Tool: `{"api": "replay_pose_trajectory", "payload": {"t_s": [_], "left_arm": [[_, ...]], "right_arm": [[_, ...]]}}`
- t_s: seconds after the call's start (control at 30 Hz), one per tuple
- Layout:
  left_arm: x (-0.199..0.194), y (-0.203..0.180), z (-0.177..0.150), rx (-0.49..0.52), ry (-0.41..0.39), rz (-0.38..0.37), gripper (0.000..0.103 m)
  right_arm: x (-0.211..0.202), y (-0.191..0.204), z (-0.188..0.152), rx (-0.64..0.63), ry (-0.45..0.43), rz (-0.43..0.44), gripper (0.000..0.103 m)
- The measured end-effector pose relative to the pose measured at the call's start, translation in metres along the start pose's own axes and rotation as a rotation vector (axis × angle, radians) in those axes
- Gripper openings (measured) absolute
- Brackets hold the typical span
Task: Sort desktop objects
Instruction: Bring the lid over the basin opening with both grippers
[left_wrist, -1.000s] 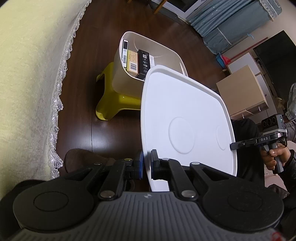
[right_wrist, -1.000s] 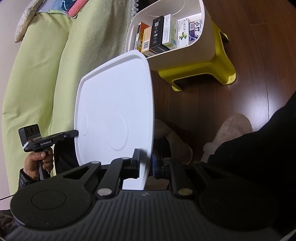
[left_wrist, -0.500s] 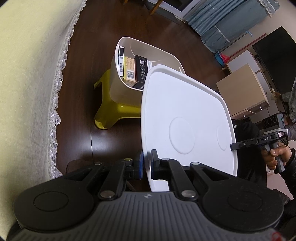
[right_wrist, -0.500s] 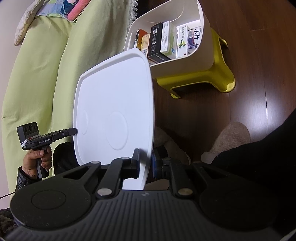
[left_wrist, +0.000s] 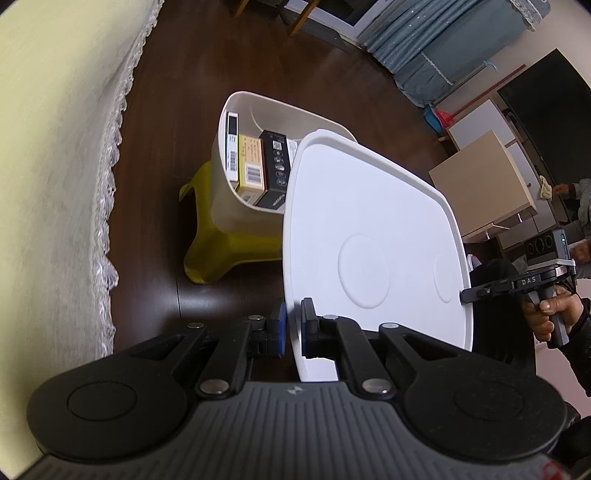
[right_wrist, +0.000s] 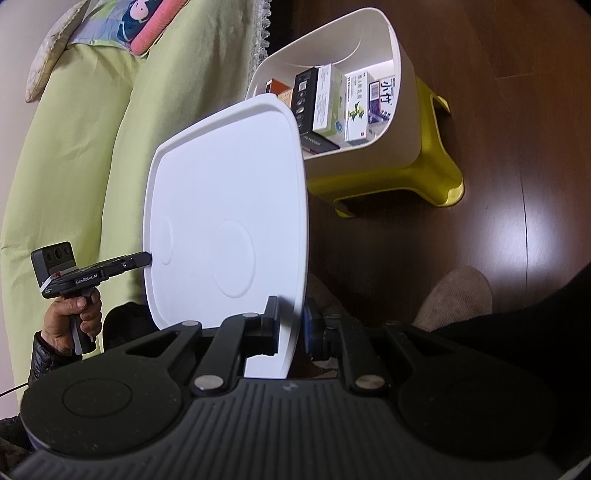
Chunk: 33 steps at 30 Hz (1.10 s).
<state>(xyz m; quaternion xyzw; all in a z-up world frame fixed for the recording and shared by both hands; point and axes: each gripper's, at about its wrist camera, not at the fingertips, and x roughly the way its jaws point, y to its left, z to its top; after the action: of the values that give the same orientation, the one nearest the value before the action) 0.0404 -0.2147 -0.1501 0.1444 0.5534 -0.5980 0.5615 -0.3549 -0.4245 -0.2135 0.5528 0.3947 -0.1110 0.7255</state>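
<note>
A white lid with round dimples hangs tilted in the air, held at two opposite edges. My left gripper is shut on its near edge in the left wrist view. Across the lid, my right gripper pinches the other edge. In the right wrist view my right gripper is shut on the lid, and my left gripper bites the far edge. Beyond the lid stands a white bin with several upright boxes. The lid's far end hides part of the bin.
The bin rests on a yellow stool on a dark wood floor. A green sofa with a lace-trimmed cover runs along one side. Slippers lie near my right gripper. A cabinet stands further off.
Both grippers keep their hold on the lid. The bin and stool look a little smaller and farther off in both views, so the lid has drawn slightly back from them.
</note>
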Motion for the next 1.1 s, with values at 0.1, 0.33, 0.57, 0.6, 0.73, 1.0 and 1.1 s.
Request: {"api": "replay_pose_trajectory", "payload": {"t_s": [0.1,0.33,0.57,0.6,0.73,1.0,1.1], "left_arm": [[0.004,0.000,0.010,0.009,-0.010,-0.003,0.004],[0.014,0.003,0.033,0.022,-0.025,-0.008,0.004],[0.028,0.010,0.056,0.022,-0.035,-0.015,0.004],[0.030,0.011,0.059,0.020,-0.036,-0.016,0.004],[0.040,0.017,0.070,0.013,-0.044,-0.016,0.004],[0.067,0.032,0.090,-0.021,-0.045,-0.022,0.004],[0.078,0.038,0.098,-0.030,-0.043,-0.023,0.004]], "right_arm": [[0.001,-0.001,0.007,0.003,-0.005,-0.002,0.012],[0.000,-0.004,0.028,0.000,-0.026,-0.009,0.012],[-0.001,-0.007,0.053,-0.002,-0.048,-0.020,0.012],[0.001,-0.009,0.058,-0.001,-0.049,-0.021,0.012],[0.005,-0.012,0.075,-0.001,-0.052,-0.032,0.012],[0.013,-0.022,0.112,0.006,-0.059,-0.057,0.012],[0.019,-0.028,0.125,0.013,-0.057,-0.065,0.013]]}}
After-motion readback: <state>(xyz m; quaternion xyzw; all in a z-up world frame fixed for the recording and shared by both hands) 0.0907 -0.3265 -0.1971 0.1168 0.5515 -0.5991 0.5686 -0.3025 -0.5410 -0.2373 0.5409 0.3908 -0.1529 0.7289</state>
